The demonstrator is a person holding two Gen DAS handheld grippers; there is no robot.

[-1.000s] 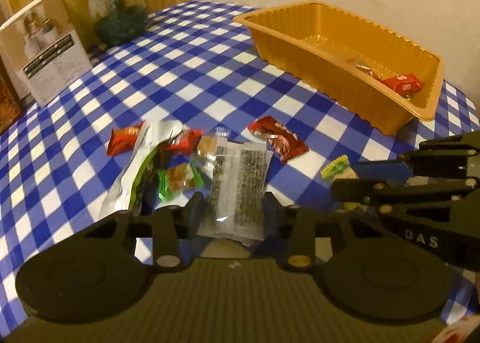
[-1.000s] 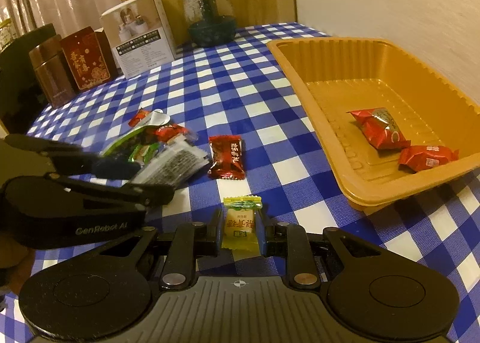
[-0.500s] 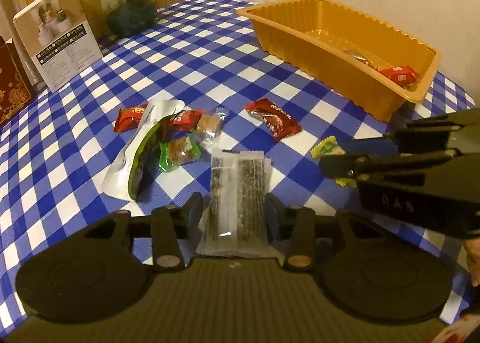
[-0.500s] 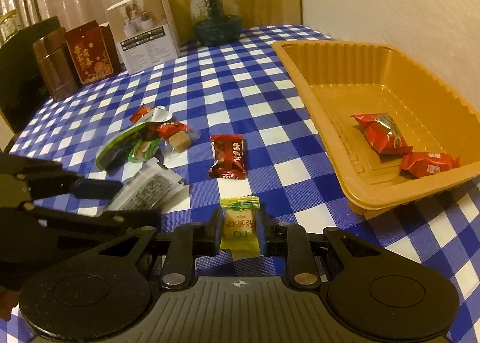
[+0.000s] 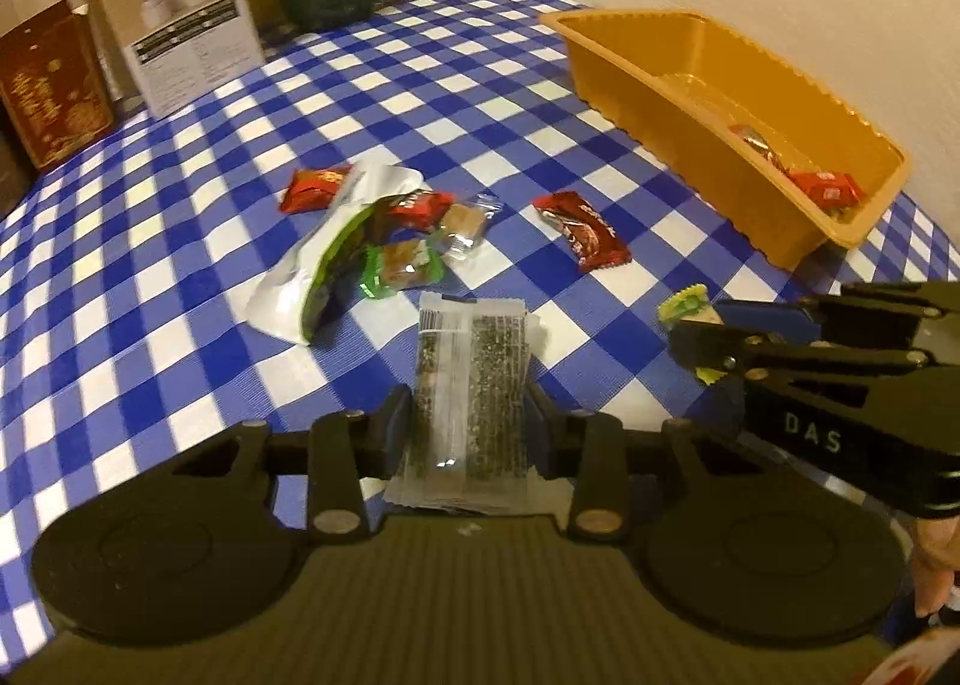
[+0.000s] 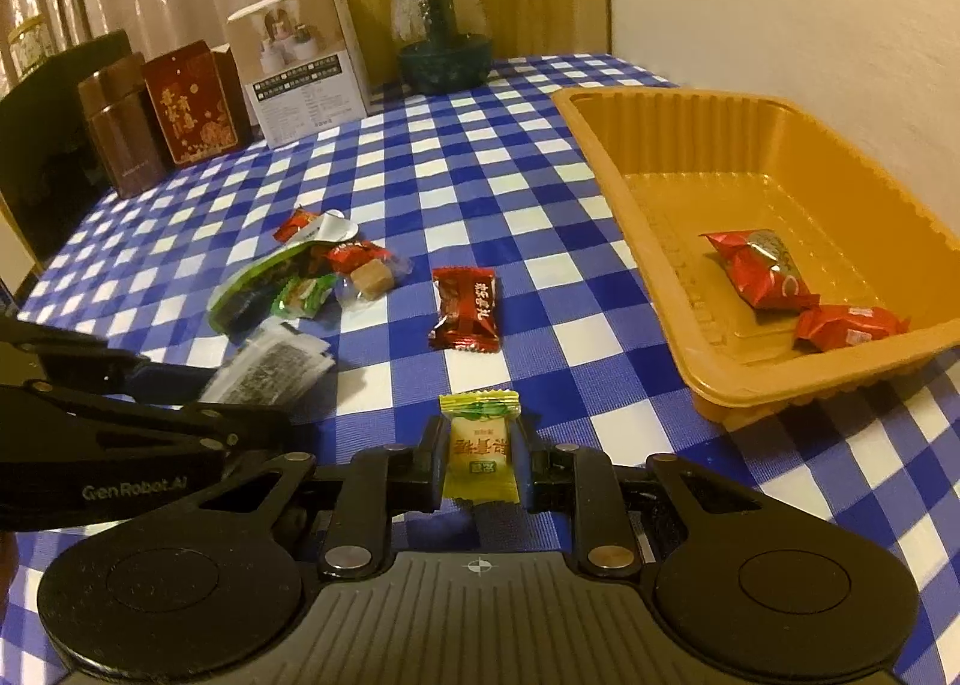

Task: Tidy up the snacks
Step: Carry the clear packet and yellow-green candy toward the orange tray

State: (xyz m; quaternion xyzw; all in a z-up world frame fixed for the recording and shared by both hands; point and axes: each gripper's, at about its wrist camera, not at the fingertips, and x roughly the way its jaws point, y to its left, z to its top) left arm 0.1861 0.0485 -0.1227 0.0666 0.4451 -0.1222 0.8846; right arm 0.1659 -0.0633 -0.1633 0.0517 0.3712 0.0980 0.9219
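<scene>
Snacks are split between both grippers here. We see the left gripper [image 5: 468, 421] pinching a clear sesame bar [image 5: 471, 385] between its pads; its jaws have just been closing in a little on the bar, which is lifted clear of the checked tablecloth [image 5: 198, 385]. The right gripper [image 6: 483, 454] is clamped tight on a yellow candy [image 6: 482, 454], held up near the front edge of the table. Ahead of us sits the orange tray [image 6: 606, 157] by the right edge, with two red packets [image 6: 759, 271] in its near end. We still have a red candy [image 6: 465, 310] lying alone mid-table, and left of it a pile [image 6: 312, 277]: a green-and-white pouch, a red candy, a green one and a clear-wrapped brown one. Boxes [image 6: 300, 61] and a glass jar [image 6: 441, 37] line the far edge.
</scene>
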